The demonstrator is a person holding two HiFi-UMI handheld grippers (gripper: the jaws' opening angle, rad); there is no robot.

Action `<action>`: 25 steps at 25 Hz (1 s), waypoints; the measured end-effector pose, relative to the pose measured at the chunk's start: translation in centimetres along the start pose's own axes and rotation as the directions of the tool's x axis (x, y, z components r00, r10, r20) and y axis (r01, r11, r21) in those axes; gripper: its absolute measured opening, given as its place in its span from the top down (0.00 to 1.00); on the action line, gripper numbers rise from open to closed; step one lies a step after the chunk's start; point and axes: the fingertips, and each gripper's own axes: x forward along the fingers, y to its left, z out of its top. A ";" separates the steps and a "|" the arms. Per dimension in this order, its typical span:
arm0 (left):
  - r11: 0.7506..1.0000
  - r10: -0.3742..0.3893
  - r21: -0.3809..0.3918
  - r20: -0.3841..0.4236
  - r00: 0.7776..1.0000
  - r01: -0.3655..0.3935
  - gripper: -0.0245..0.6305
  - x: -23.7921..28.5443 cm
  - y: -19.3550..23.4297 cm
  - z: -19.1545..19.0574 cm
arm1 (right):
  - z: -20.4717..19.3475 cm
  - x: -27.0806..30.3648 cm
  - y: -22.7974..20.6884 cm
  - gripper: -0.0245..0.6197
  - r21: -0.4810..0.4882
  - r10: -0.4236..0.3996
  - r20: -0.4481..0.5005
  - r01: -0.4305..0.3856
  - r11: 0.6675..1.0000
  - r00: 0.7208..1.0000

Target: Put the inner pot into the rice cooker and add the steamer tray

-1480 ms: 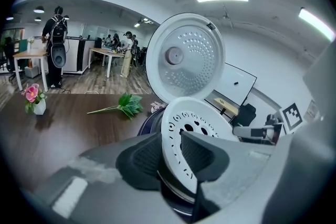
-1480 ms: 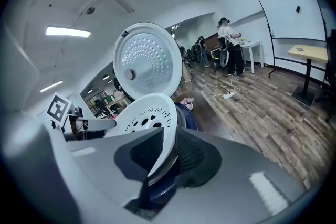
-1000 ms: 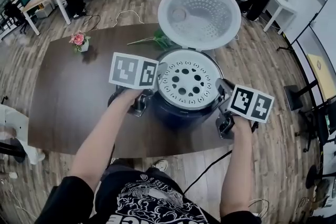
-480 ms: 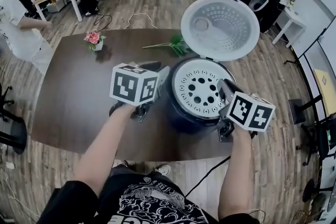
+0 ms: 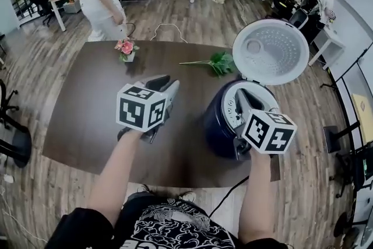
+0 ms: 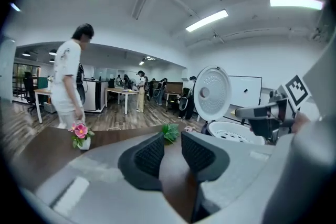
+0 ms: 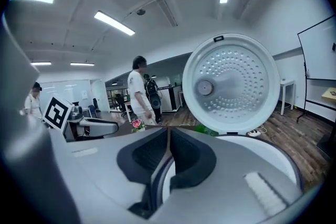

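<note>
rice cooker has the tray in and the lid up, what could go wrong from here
1. The right gripper, jaws shut and empty, hovers close to the rim of the rice cooker; a careless swing could knock the steamer tray askew.
2. That gripper hides part of the tray in the head view, so whether it sits level is unclear; shutting the lid on a tilted tray might jam.
</note>
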 end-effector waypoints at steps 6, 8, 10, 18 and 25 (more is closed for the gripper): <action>0.997 0.071 0.030 0.062 0.995 -0.073 0.81 -4.6 5.1 -0.3 | -0.5 3.0 7.0 0.96 -0.065 0.057 0.043 -0.054 0.996 0.997; 0.995 0.090 0.034 0.078 0.993 -0.093 0.84 -6.0 6.5 -0.5 | -0.9 3.8 8.9 0.96 -0.077 0.077 0.049 -0.073 0.994 0.996; 0.993 0.110 0.028 0.095 0.989 -0.113 0.85 -7.1 7.8 -0.7 | -1.3 4.5 10.4 0.96 -0.082 0.093 0.057 -0.089 0.993 0.994; 0.986 0.168 -0.010 0.124 0.978 -0.168 0.92 -10.1 11.3 -2.3 | -2.3 5.8 13.3 0.96 -0.135 0.105 0.083 -0.094 0.986 0.991; 0.983 0.182 -0.012 0.147 0.972 -0.182 0.95 -11.6 12.3 -2.6 | -2.5 5.6 14.7 0.96 -0.170 0.101 0.094 -0.084 0.982 0.990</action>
